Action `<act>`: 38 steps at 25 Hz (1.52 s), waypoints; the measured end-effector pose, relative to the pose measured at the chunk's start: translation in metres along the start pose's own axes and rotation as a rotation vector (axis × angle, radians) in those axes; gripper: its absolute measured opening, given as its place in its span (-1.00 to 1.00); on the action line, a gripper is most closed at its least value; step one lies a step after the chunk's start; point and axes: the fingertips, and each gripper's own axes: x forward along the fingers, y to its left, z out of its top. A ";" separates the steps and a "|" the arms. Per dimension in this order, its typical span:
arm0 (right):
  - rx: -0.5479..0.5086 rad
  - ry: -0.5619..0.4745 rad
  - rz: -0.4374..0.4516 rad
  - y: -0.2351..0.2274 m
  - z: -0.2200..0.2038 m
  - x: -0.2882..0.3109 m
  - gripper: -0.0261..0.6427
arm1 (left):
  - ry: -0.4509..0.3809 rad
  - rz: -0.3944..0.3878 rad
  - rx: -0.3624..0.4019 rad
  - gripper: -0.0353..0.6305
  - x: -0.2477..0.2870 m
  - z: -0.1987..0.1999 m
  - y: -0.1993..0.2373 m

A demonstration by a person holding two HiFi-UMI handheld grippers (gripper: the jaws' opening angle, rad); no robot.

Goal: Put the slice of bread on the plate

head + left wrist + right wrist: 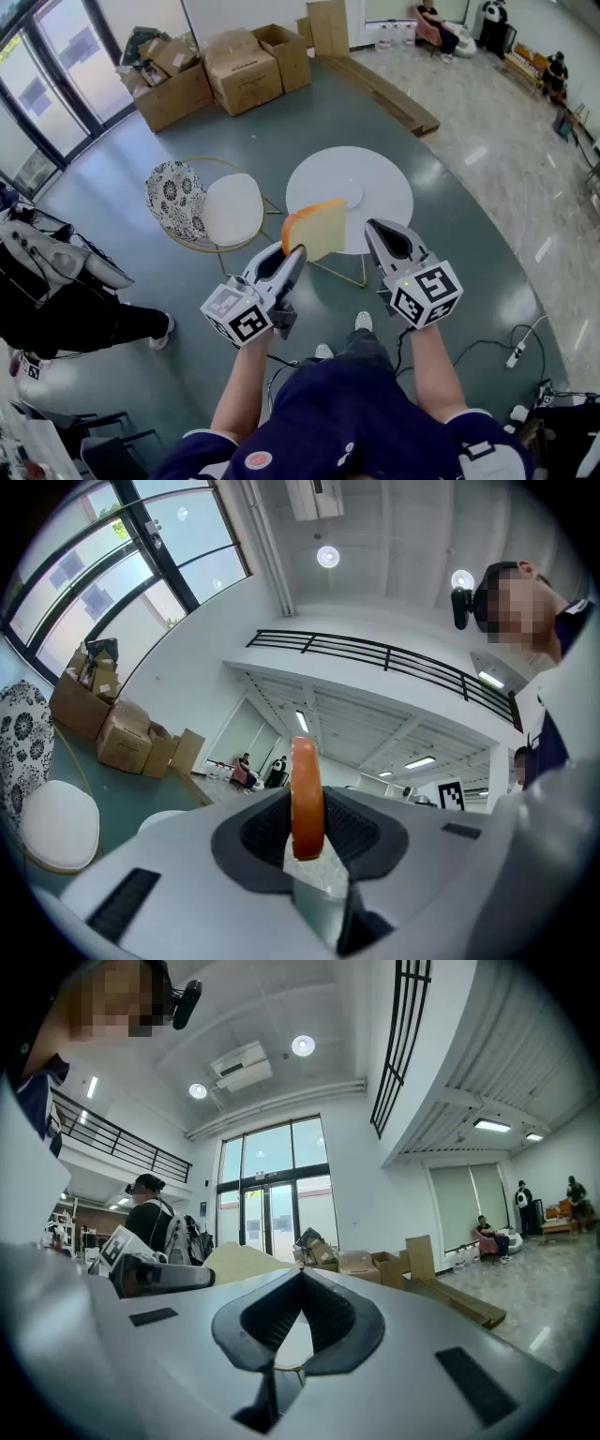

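Orange-crusted slice [317, 230] on edge, lengthwise forward, in left gripper's [292, 255] pinch; right gripper [375, 230] closed.

This is a big open lobby of an office-type building. It has a glossy grey floor [450, 253], tall glass doors [272, 1208] and a railed balcony [375, 658] overhead. Cardboard boxes [239, 70] sit stacked by the windows, with a round white surface [384, 211] and a patterned chair [216, 211] mid-floor.

Slice of bread [319, 228] is clamped by the left hand-held gripper [292, 255], seven o'clock from the plate [352, 194] on the table [389, 202].
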 end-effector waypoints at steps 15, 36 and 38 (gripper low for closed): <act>0.000 0.009 -0.023 -0.002 0.002 0.009 -0.90 | 0.012 -0.007 0.002 -0.60 0.003 0.001 0.009; 0.036 0.035 -0.046 -0.081 -0.011 0.048 -0.90 | 0.081 -0.012 0.028 -0.60 0.092 -0.005 0.050; 0.047 0.038 -0.042 -0.098 -0.014 0.057 -0.90 | 0.090 -0.004 0.025 -0.60 0.108 -0.007 0.058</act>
